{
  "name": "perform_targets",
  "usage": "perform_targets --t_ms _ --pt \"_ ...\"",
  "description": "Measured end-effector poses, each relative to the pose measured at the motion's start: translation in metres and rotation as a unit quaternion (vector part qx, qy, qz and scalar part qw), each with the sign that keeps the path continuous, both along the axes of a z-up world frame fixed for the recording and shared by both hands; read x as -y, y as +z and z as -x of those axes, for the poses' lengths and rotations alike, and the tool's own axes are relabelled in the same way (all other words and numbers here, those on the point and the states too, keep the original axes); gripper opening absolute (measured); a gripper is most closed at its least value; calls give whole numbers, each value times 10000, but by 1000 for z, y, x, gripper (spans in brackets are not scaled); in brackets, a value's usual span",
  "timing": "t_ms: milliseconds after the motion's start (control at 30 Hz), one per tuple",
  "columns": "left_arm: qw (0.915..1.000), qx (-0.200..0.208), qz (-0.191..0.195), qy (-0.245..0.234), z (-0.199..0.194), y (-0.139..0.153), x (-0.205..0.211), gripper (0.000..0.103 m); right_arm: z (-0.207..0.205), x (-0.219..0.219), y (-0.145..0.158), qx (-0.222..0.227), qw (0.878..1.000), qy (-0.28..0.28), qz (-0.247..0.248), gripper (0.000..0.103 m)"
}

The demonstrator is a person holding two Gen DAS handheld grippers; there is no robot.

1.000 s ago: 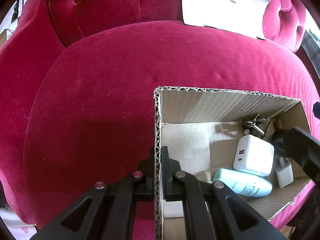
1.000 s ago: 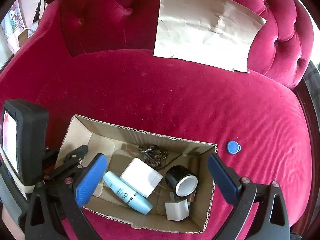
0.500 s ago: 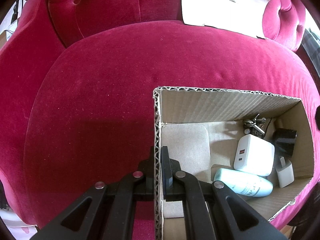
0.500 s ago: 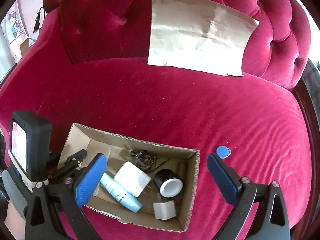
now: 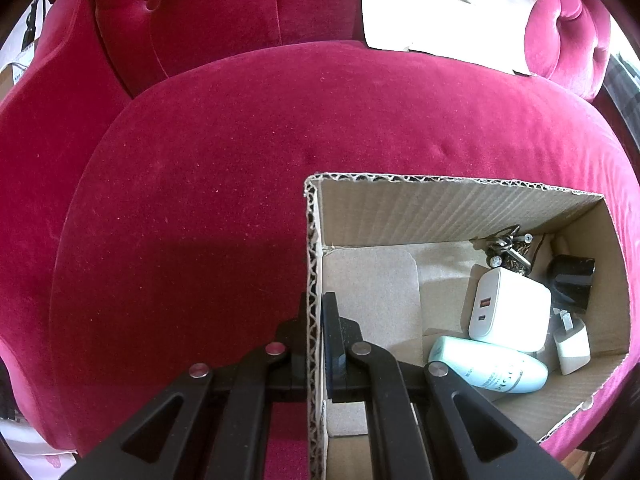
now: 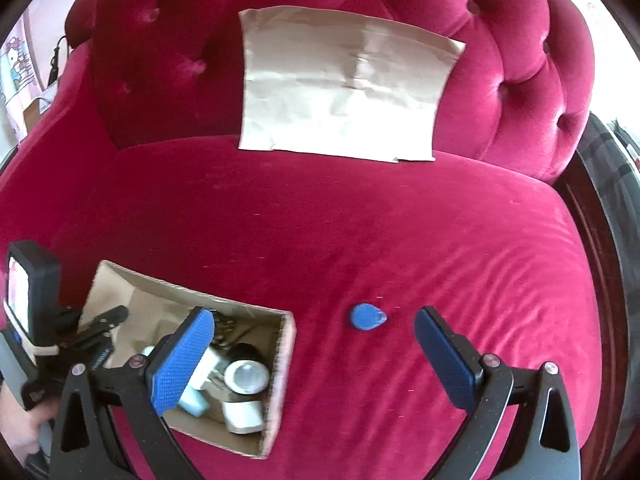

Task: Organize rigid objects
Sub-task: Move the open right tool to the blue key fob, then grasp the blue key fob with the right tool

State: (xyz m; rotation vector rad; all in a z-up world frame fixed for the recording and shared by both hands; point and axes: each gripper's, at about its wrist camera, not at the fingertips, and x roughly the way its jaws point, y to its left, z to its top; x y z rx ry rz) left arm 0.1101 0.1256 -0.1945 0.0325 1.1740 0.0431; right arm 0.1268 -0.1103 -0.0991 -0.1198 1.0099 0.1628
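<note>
Blue tag (image 6: 367,316), a small teardrop fob, lay flat on the red velvet seat (image 6: 400,232) in the right wrist view, its long axis running across the frame and its narrow tip pointing right. It sat just right of the cardboard box (image 6: 280,360), apart from it, and ahead of the right gripper (image 6: 316,354), whose blue-padded fingers (image 6: 180,360) were spread wide with nothing between them. Brown paper (image 6: 344,88) leaned against the tufted backrest.

Over in the left wrist view, the left gripper (image 5: 314,328) was clamped on the box's left wall (image 5: 313,260), one finger outside, one inside. Down in the box: a white charger (image 5: 506,306), a pale blue bottle (image 5: 488,364) lying on its side with its long axis left to right, a small white plug (image 5: 572,344), a black roll (image 5: 572,280) and a bunch of keys (image 5: 506,248). The tag was out of sight here.
</note>
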Motion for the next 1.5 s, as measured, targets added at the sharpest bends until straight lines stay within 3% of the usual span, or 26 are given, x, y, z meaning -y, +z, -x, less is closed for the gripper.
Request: perform_targets --t_ms 267,667,1233,1500 --pt "10000 7 -9 9 0 0 1 4 -4 33 -10 -13 9999 -155 37 102" --pt "10000 6 -38 -12 0 1 4 4 -13 62 -57 -300 9991 -303 5 102" --pt "10000 38 -81 -32 -1 2 6 4 -47 67 -101 -562 9979 -306 112 102" --pt "10000 37 -80 -20 0 2 10 4 -57 65 -116 -704 9970 -270 196 85"
